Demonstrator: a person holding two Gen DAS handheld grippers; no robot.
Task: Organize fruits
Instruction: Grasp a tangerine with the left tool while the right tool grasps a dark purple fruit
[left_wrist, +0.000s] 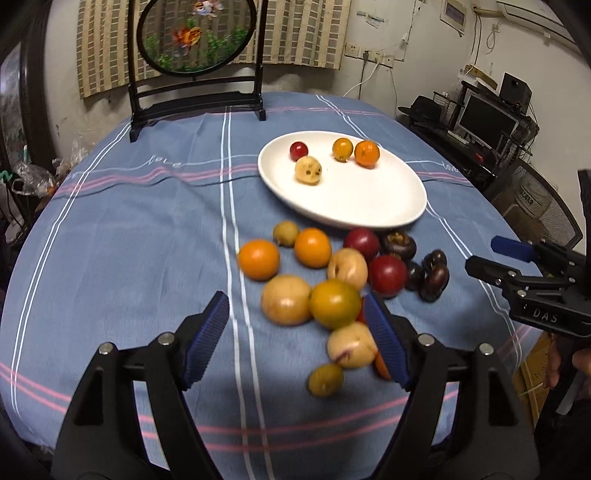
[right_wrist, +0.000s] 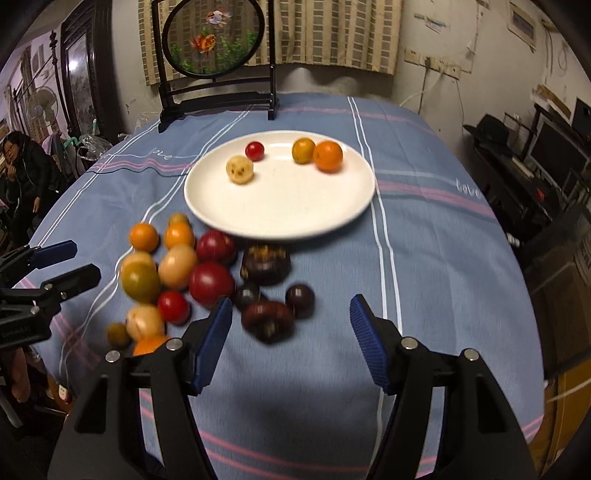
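1. The left gripper (left_wrist: 297, 336) hangs with its ribbed blue pads spread wide and nothing between them, above the near part of the fruit pile. The right gripper (right_wrist: 290, 338) is likewise spread and empty, over the dark fruits at the pile's right side.

2. The round white ceramic plate (right_wrist: 280, 206) sits past the middle of the blue striped tablecloth (right_wrist: 424, 277), toward the far edge. On it lie a small red cherry tomato (right_wrist: 254, 151), a pale speckled yellow fruit (right_wrist: 240, 169), a yellow-orange fruit (right_wrist: 303, 150) and a bright orange citrus (right_wrist: 328, 155), the last two touching.

3. The loose heap of fruits (left_wrist: 332, 280) lies on the cloth just in front of the plate's near rim: oranges, pale yellow ones, red tomatoes and glossy dark purple fruits, many touching.

4. Judged from this, most of the sorting is left to do.

5. Risks, as I see them:
   - The fruits are round and packed together; closing on one may nudge its neighbours and send them rolling toward the near edge of the table.
   - The greenish-yellow round fruit (left_wrist: 334, 303) sits just beside the left gripper's right pad; a pad landing on it would push it away.
   - The two grippers are near each other over one pile and could collide.
   - A fruit released onto the shallow plate could roll off the rim.
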